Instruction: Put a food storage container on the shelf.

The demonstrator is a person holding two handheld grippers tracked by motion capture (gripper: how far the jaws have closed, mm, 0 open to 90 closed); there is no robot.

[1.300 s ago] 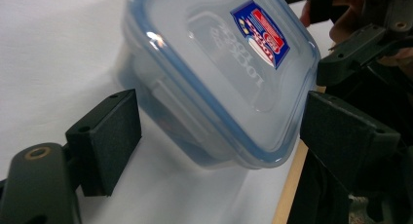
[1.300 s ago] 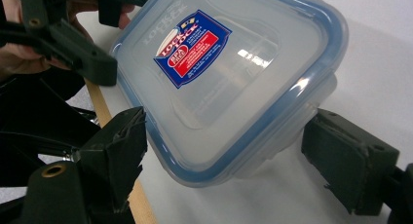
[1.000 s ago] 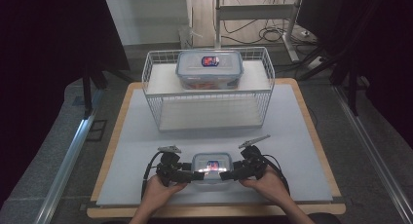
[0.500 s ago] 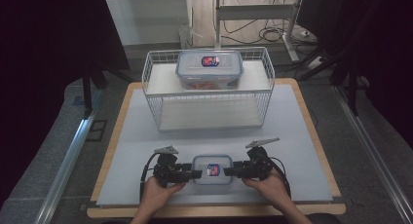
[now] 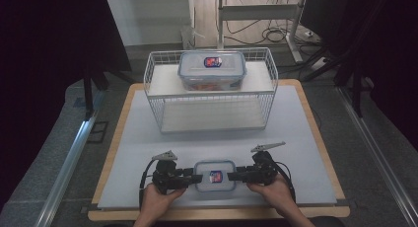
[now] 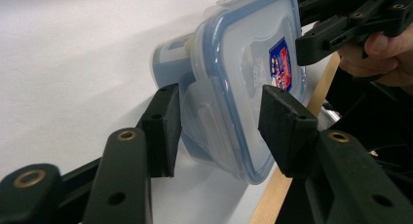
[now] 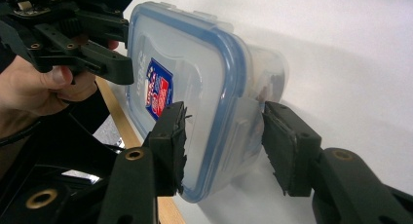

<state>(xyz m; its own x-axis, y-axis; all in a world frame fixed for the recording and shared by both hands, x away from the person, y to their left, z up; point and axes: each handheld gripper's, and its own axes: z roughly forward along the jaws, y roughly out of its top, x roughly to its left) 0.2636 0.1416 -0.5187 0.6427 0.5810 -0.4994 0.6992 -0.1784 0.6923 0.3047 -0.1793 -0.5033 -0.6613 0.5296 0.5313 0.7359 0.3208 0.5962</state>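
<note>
A: High view, lower middle of the frame: the small container [image 5: 214, 175] is flanked by the left gripper [image 5: 196, 177] and right gripper [image 5: 232, 176], so both ends are steadied.

B: Left gripper view: the side latch is straddled, jaws just narrowed halfway; contact cannot be told.

A: Right gripper view: the opposite latch is bracketed alike, presumably for unclipping.

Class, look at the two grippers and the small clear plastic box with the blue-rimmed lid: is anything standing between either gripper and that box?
Nothing visible does. The small clear plastic box with the blue-rimmed lid already sits between the jaws of the left gripper and right gripper.
</note>
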